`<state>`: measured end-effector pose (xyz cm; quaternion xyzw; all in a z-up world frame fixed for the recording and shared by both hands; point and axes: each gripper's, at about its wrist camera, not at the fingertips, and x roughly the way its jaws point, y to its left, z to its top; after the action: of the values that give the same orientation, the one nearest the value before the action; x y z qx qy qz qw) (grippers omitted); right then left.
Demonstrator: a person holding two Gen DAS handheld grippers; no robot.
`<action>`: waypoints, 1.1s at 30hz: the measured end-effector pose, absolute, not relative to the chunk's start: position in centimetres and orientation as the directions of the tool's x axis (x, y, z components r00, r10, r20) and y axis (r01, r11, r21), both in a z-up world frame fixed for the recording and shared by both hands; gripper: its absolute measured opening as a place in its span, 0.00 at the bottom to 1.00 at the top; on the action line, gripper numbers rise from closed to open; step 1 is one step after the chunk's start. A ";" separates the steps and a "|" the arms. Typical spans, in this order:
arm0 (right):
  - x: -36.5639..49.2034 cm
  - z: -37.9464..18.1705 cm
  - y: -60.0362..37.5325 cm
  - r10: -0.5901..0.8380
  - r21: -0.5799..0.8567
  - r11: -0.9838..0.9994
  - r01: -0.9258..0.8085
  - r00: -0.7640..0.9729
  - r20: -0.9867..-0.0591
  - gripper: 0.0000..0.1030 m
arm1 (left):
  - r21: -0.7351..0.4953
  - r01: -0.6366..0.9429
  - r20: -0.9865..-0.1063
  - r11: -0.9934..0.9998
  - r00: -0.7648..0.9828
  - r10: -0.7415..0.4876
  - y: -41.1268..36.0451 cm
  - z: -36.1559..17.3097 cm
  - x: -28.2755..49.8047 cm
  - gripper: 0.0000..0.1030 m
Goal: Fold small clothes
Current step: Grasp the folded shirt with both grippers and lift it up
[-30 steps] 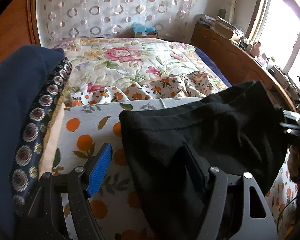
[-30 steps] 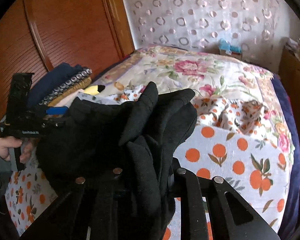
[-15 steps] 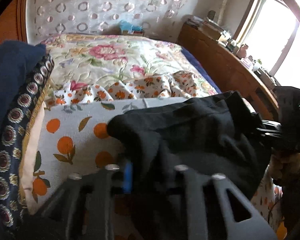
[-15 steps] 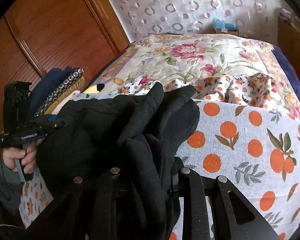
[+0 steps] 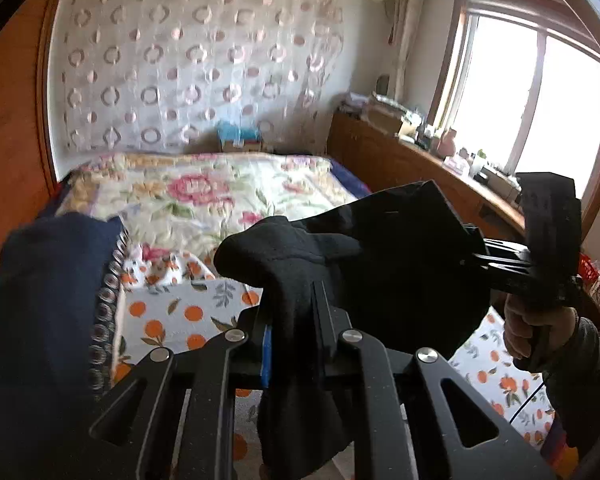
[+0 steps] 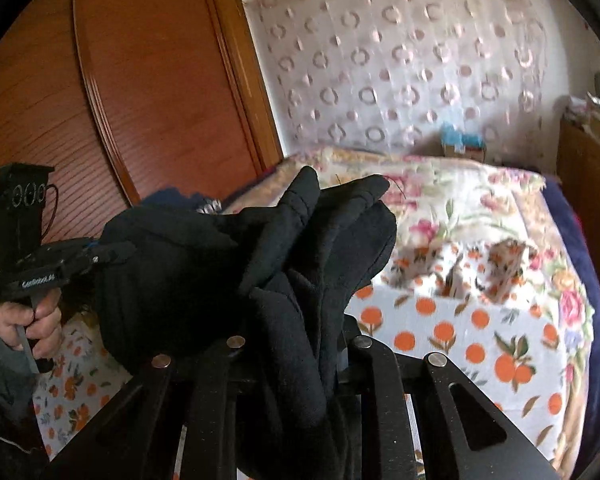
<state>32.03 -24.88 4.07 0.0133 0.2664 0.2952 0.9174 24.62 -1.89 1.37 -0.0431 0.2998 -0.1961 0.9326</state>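
In the left wrist view the left gripper has its jaws pinching a bunched fold of the black garment, which hangs clear above the bed; it looks light, soft and limp, so it should sag wherever unsupported. In the right wrist view the right gripper likewise has its jaws closing on a thick wad; an edge or corner would probably serve better.

Black garment; orange-print sheet; floral quilt.
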 end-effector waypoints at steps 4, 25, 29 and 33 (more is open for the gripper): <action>31.0 5.8 -24.0 0.558 0.143 0.816 -0.561 0.697 -0.450 0.18 | -0.176 0.321 -0.495 0.931 0.789 -0.365 -0.6 3.4 23.0 0.16; 34.2 13.4 -11.7 0.723 -0.159 0.530 -0.833 0.542 -0.429 0.18 | -0.161 0.027 -0.390 0.987 0.916 -0.089 10.3 5.9 16.2 0.16; 36.9 13.3 -8.1 0.754 -0.181 0.445 -0.877 0.476 -0.453 0.18 | -0.163 -0.043 -0.413 0.986 0.910 -0.028 11.9 4.2 15.8 0.16; 40.1 11.8 -4.1 0.747 -0.196 0.385 -0.902 0.429 -0.507 0.18 | -0.183 -0.091 -0.469 0.979 0.883 -0.005 13.8 1.7 16.2 0.16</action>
<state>40.08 -4.08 11.84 -0.2265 0.1706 0.5063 0.8144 16.17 13.76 1.65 -0.1005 0.2406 0.0223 0.9652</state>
